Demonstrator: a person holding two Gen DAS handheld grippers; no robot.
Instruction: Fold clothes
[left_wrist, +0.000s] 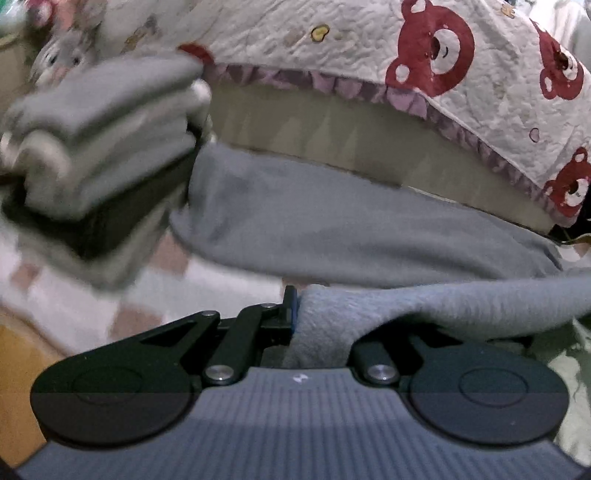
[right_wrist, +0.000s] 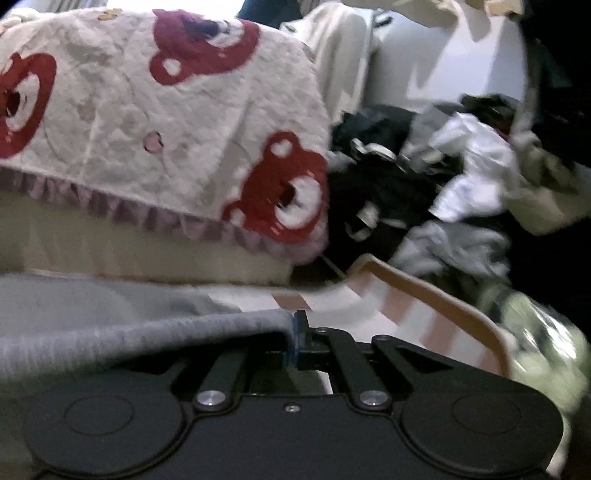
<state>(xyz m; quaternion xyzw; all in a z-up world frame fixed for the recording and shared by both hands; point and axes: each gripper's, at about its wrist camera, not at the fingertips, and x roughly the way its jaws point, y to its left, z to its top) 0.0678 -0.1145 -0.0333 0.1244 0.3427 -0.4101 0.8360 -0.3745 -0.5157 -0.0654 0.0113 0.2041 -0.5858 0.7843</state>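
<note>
Fabric of the grey garment (left_wrist: 351, 229) is pinched by left gripper (left_wrist: 295, 314) and right gripper (right_wrist: 295, 332), apparently mid-fold, so both must travel together.

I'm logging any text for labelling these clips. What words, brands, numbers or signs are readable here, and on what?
No readable text in either view.
Left gripper body: one small white mark, a logo shape, not letters.
Bear-print blanket: pictures only, no words.
Grey garment: no label showing.
Clothes pile: too blurred to tell if any tags carry text.
</note>
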